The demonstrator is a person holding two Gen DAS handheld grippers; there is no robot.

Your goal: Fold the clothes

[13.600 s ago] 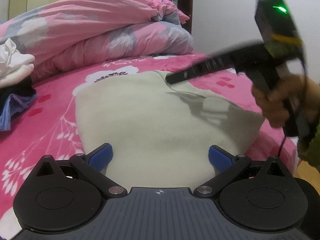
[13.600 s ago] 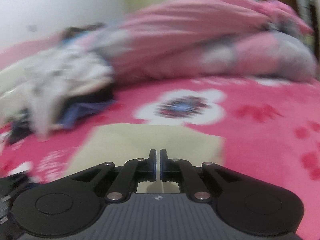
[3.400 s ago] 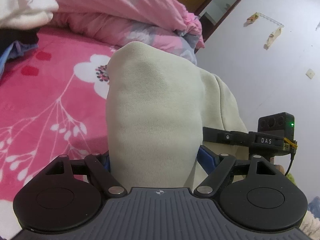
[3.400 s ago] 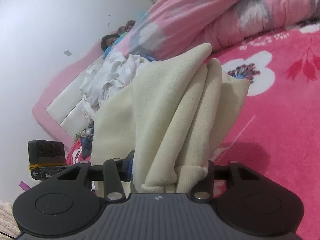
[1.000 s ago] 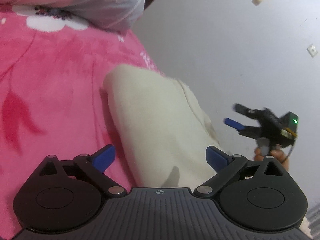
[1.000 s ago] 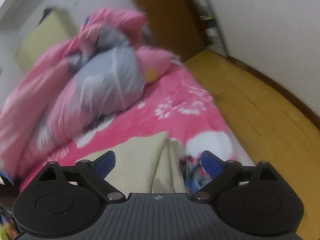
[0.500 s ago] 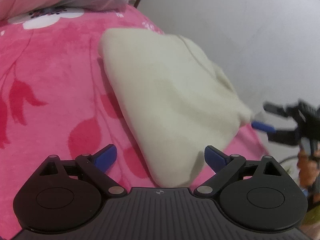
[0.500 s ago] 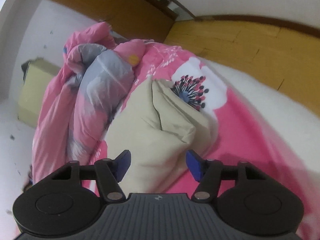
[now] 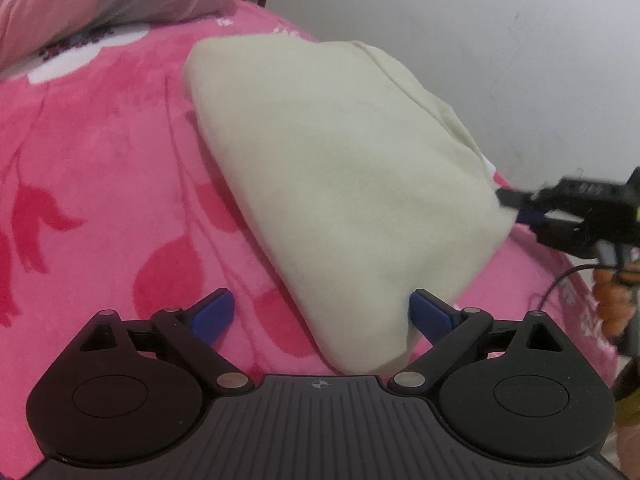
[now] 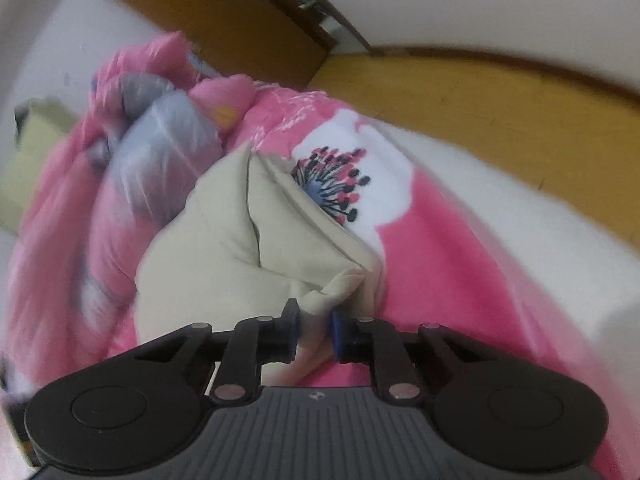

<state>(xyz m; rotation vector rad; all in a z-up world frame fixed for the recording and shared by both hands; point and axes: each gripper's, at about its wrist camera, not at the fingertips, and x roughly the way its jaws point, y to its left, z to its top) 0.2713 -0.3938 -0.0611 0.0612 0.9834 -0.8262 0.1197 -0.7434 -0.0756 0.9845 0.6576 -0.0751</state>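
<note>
A folded cream garment [image 9: 340,168] lies on the pink flowered bed cover [image 9: 100,200] near the bed's edge. My left gripper [image 9: 320,312] is open wide, with the garment's near corner between its blue pads; the right-hand pad touches the cloth. In the left wrist view my right gripper [image 9: 514,206] reaches in from the right at the garment's far corner. In the right wrist view that gripper [image 10: 315,332] is closing its jaws, and a bunched corner of the cream garment [image 10: 224,248] fills the narrow gap between the pads.
A rumpled pink and grey quilt [image 10: 160,140] is heaped behind the garment. The bed's edge drops to a yellow wooden floor [image 10: 480,108], with a brown door [image 10: 220,12] beyond. A white wall [image 9: 480,40] stands close behind the bed. A hand [image 9: 612,300] holds the right gripper.
The right gripper's jaws narrowed from wide open onto the garment's corner as it came down to the bed. The left gripper drew closer, so the garment's near corner sits between its fingers.
</note>
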